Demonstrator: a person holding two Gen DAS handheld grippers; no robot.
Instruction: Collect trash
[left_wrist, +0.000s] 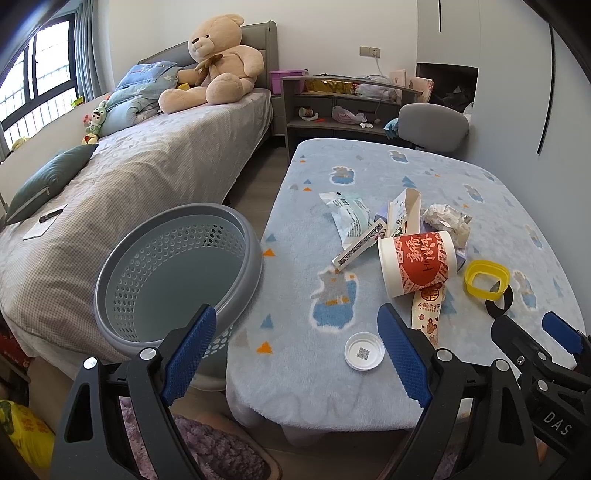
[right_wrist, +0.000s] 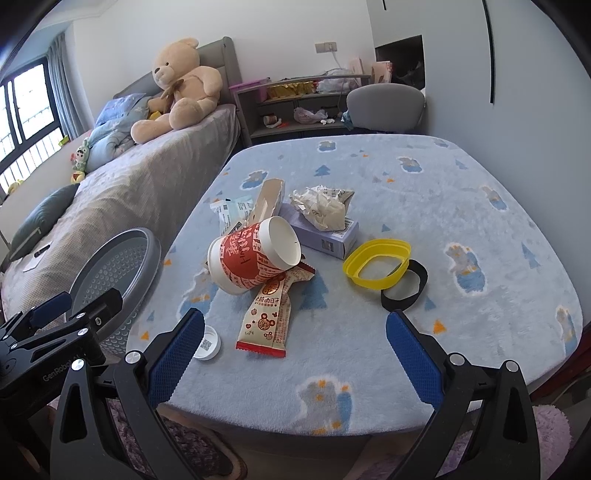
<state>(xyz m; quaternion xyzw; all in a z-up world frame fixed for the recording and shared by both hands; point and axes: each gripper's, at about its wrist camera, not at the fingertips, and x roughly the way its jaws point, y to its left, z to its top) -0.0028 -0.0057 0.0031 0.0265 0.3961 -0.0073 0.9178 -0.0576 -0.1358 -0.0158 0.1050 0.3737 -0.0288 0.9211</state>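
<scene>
Tongs, left (left_wrist: 297, 354) and right (right_wrist: 295, 354), gape wide and empty above the littered table (right_wrist: 443, 206).

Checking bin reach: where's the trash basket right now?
The grey perforated basket sits off the table's left edge, between it and the bed, just ahead of the left gripper; right wrist view shows it far left.

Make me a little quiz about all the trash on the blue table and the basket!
1. True or false: the grey basket already has trash inside.
2. Which lies nearest the left gripper: a) white lid, b) yellow ring, c) crumpled paper?
3. What does the red paper cup rest on?

Key:
1. False; it looks empty.
2. a.
3. A snack wrapper; the cup lies tipped on its side.
</scene>
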